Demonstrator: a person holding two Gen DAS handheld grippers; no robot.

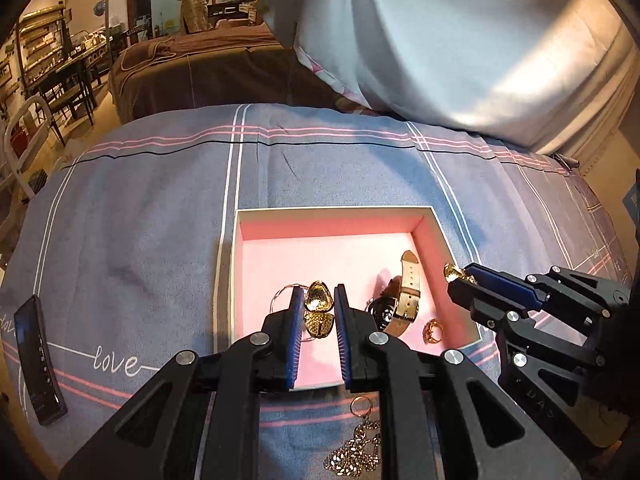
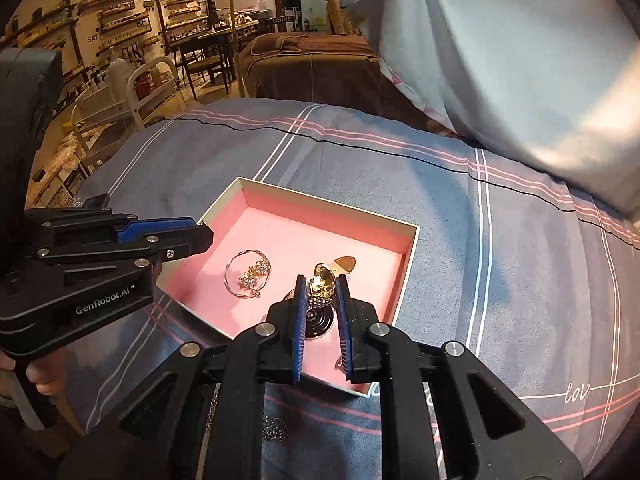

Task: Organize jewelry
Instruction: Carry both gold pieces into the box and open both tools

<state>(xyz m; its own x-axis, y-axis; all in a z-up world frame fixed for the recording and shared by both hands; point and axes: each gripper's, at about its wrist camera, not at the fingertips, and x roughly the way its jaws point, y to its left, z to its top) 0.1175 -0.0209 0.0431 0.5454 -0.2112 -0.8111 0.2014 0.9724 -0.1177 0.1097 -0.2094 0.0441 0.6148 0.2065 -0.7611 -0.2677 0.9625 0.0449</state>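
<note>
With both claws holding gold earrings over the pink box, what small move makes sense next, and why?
Probably lower the left claw slightly and open it: its gold earring hangs above the pink box floor, beside the bangle, with bare lining underneath.

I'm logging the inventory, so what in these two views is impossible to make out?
Watch dial: left wrist view, too dark and tilted; right wrist view, behind the right tongs.
Chain: left wrist view, partly behind the left tongs and their frame.
Ring design: too small.
</note>
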